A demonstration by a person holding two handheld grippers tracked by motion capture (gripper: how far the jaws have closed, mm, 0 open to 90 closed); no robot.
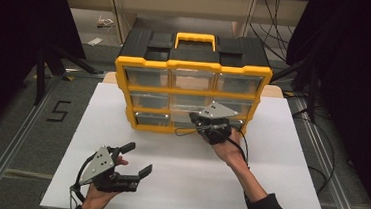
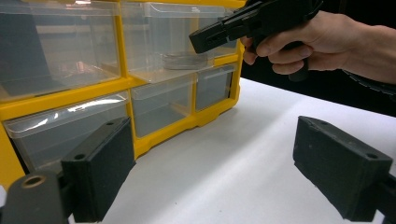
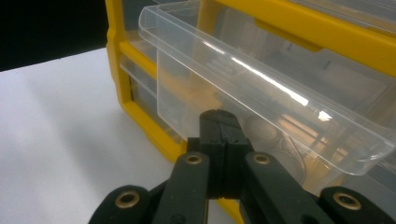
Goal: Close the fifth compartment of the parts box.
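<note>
A yellow organiser (image 1: 191, 92) with a black top and a yellow carrying handle stood upright at the far side of the white bench (image 1: 116, 189), its grid of clear drawers facing the person. The right gripper (image 1: 196, 119) was up against the bottom row of that front, near the right end, held in the person's right hand (image 1: 230, 147). In the right gripper view its jaws were pressed flat together with nothing between them, their tip just under the lip of a clear drawer (image 3: 261, 88) that stood pulled partway out of the frame. Whether the tip touched the plastic I could not tell. Something pale and round lay blurred inside behind the jaws.

The left gripper (image 1: 135, 159) hung low over the near left part of the bench, well apart from the organiser, in the left hand (image 1: 97, 198). Its jaws stood wide open and held nothing; between them the left gripper view showed bare white bench, with the organiser's lower drawers off to one side and the right gripper at the drawer front farther off.
</note>
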